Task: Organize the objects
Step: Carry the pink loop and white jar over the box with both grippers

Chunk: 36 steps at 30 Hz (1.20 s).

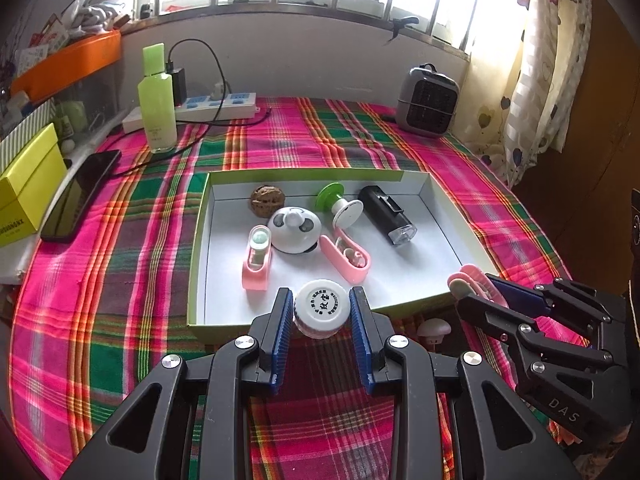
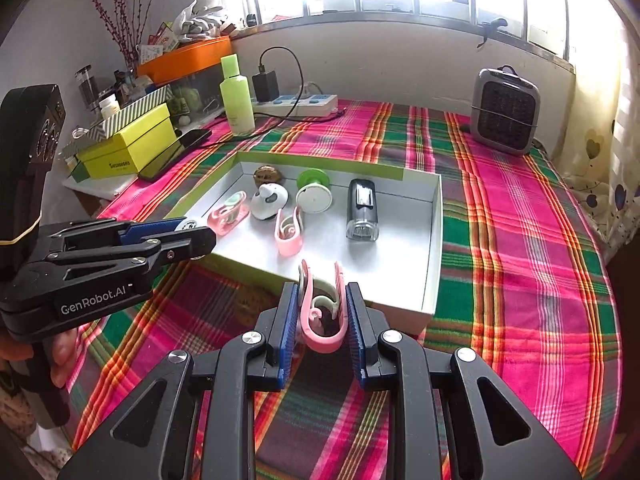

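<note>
My left gripper point(image 1: 320, 295) is shut on a small white round-capped jar point(image 1: 320, 310), held above the near rim of the green-edged white tray point(image 1: 304, 174). The right wrist view shows that left gripper point(image 2: 198, 232) from the side. My right gripper point(image 2: 322, 288) is shut on a pink clip-shaped holder point(image 2: 320, 320) over the tray's point(image 2: 320, 160) near edge. In the left wrist view the right gripper point(image 1: 468, 290) comes in from the right with the pink holder point(image 1: 466, 278). In the tray lie a walnut point(image 1: 267, 198), a white panda gadget point(image 1: 294, 229), a green-and-white suction piece point(image 1: 340, 202), a black lamp point(image 1: 386, 214) and two pink holders point(image 1: 256, 258).
A small mushroom figure point(image 1: 434, 328) stands on the plaid cloth point(image 1: 120, 280) by the tray's near right corner. At the back stand a green bottle point(image 1: 158, 100), a power strip point(image 1: 216, 106) and a grey heater point(image 1: 428, 102). At the left lie a phone point(image 1: 80, 196) and a yellow box point(image 1: 28, 188).
</note>
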Each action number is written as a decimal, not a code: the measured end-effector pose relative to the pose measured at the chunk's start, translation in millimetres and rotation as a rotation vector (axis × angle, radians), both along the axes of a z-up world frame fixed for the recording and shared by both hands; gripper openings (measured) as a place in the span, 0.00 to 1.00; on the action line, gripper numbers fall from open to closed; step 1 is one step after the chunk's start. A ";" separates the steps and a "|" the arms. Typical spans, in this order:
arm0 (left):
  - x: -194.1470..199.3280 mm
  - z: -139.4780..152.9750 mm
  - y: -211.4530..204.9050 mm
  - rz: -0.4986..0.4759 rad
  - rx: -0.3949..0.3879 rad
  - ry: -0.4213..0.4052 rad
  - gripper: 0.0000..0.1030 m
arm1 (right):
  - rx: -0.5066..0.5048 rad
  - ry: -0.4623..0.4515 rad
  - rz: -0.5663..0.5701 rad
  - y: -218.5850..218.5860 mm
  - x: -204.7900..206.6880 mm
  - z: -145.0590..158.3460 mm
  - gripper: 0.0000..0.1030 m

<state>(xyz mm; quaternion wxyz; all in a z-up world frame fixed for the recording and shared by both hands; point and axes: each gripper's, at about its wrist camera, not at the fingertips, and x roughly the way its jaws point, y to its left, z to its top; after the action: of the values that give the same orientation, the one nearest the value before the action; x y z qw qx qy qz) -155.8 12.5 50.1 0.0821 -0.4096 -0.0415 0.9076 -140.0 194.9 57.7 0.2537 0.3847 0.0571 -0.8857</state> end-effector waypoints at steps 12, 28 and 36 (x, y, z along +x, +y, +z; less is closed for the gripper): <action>-24.5 -2.2 -5.6 0.016 0.000 -0.003 0.26 | -0.013 -0.018 -0.013 -11.2 -27.3 -2.7 0.24; -49.2 -16.2 -4.5 0.016 -0.007 -0.037 0.26 | -0.005 -0.055 -0.020 -21.8 -57.5 -14.7 0.24; -56.2 -21.5 -2.5 0.014 -0.008 -0.051 0.26 | 0.001 -0.075 -0.018 -25.5 -67.3 -22.2 0.24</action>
<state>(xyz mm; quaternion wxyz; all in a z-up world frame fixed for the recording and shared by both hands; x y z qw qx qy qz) -211.9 10.0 28.6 0.0731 -0.4325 -0.0429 0.8976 -207.3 169.3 35.5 0.2474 0.4184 0.0444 -0.8728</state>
